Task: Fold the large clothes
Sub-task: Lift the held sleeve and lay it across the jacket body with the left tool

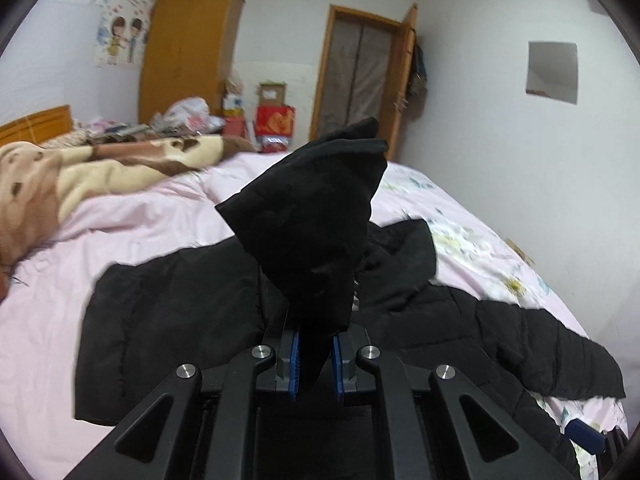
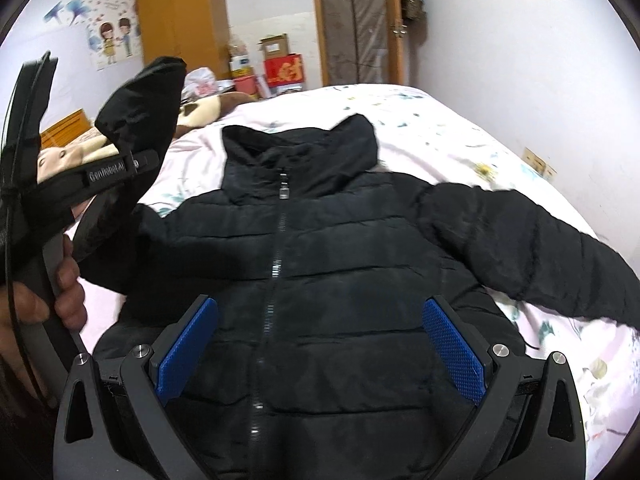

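A black puffer jacket (image 2: pixel 320 264) lies front up and zipped on the pink bed sheet (image 2: pixel 440 128), collar toward the far end. My left gripper (image 1: pixel 316 364) is shut on the jacket's left sleeve (image 1: pixel 316 220) and holds its cuff end up in the air above the jacket body (image 1: pixel 168 312). The lifted sleeve also shows in the right wrist view (image 2: pixel 140 120) at the left, with the left gripper (image 2: pixel 128 164) around it. My right gripper (image 2: pixel 320 340) is open and empty, hovering over the jacket's lower front. The other sleeve (image 2: pixel 532 248) lies stretched out to the right.
A beige and brown blanket (image 1: pixel 80 176) is bunched at the far left of the bed. A wooden wardrobe (image 1: pixel 188 52), boxes and bags (image 1: pixel 272 120) and a door (image 1: pixel 360 76) stand beyond the bed. A white wall (image 1: pixel 520 152) runs along the bed's right side.
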`<state>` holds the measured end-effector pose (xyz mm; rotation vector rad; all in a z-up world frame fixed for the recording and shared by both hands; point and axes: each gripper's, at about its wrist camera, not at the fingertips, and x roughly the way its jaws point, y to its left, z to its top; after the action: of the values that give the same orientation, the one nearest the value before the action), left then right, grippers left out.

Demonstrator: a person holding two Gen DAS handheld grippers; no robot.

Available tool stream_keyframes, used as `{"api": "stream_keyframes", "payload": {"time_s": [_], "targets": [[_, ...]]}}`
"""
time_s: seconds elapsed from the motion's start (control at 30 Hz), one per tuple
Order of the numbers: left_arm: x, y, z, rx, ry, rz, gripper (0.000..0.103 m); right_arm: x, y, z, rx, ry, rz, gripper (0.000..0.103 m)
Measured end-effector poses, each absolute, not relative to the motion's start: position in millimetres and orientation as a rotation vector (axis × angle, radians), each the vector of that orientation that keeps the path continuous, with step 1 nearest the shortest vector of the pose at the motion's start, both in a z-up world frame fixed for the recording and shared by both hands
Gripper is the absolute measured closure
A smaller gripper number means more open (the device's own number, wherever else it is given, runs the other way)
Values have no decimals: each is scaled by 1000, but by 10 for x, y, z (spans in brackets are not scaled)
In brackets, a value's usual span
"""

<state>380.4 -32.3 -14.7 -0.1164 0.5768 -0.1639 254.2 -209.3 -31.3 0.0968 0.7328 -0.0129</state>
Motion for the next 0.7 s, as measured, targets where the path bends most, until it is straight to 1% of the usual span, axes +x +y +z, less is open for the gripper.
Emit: {"api": "stream_keyframes", "payload": {"time_s": [0.5, 0.7], "targets": [[4051, -1273, -806, -46, 695, -285, 90, 2559, -2745, -601, 168, 778, -127, 1], [4084, -1448, -987, -45, 739, -318, 90, 2569, -2916, -678, 180, 793, -159, 1]]}}
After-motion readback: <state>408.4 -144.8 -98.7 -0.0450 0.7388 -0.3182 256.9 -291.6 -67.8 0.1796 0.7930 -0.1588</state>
